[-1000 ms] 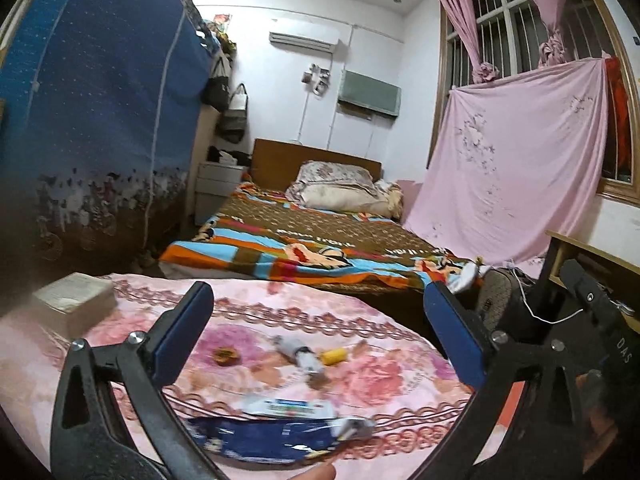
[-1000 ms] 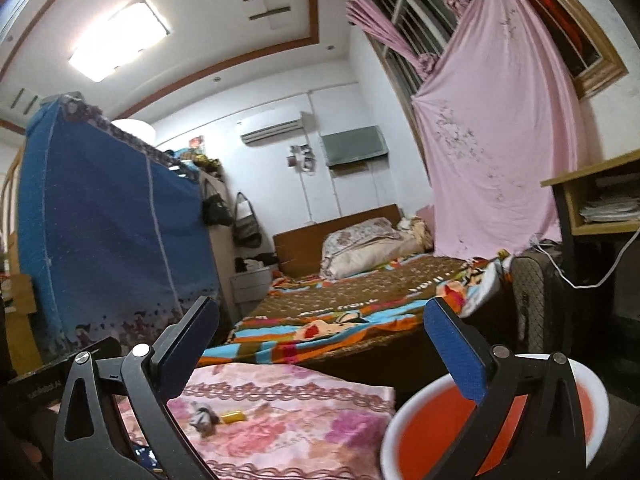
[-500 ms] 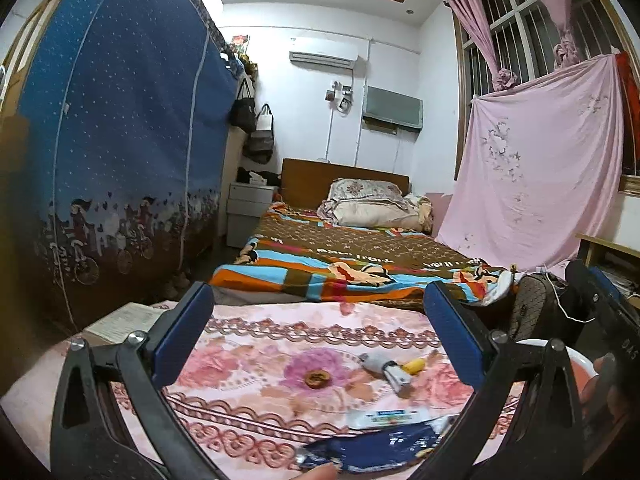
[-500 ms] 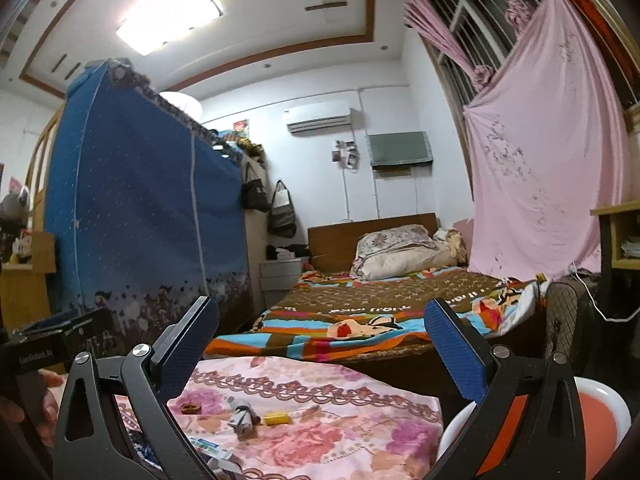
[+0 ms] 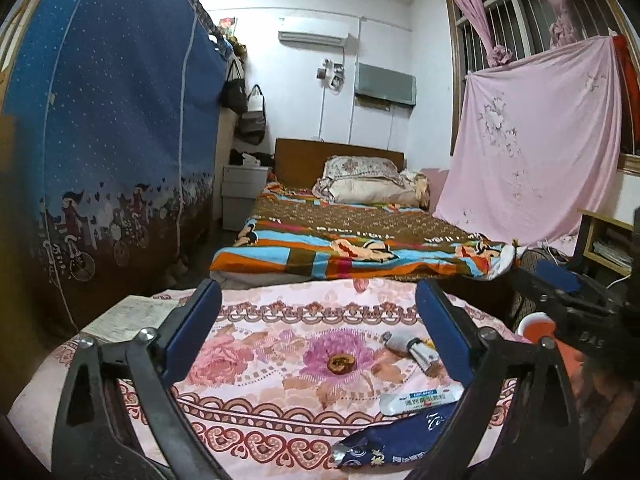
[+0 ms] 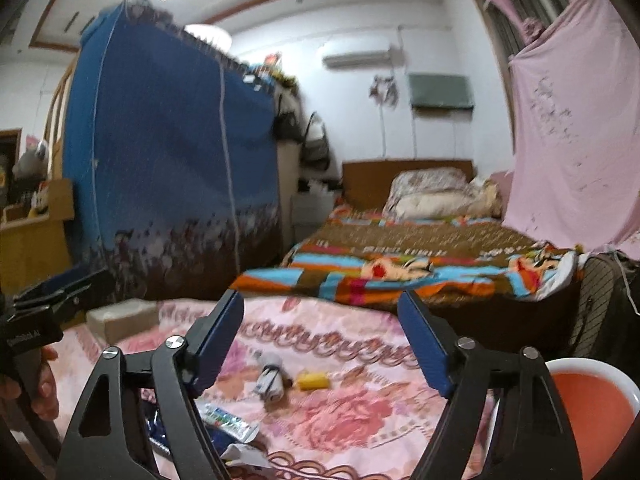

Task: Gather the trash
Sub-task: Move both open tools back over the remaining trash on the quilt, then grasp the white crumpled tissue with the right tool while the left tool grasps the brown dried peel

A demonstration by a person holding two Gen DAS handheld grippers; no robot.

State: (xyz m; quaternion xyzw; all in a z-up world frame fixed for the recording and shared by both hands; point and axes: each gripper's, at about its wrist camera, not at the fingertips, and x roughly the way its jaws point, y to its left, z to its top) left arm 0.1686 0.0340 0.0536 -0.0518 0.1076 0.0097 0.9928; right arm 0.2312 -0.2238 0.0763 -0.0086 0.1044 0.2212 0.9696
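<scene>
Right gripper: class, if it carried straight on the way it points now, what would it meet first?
Probably the grey crumpled wrapper on the floral cloth, with the yellow scrap beside it. The right gripper points slightly downward, its jaws closing on nothing. Depth is unclear.

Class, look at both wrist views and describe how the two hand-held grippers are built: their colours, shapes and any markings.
Both the left gripper and the right gripper have black triangular cut-out arms joined by silver screws, ending in flat blue jaws. Each black body carries partly readable white lettering in the other's view.

Both hand-held grippers, left (image 5: 318, 328) and right (image 6: 320, 338), closing, empty.
</scene>
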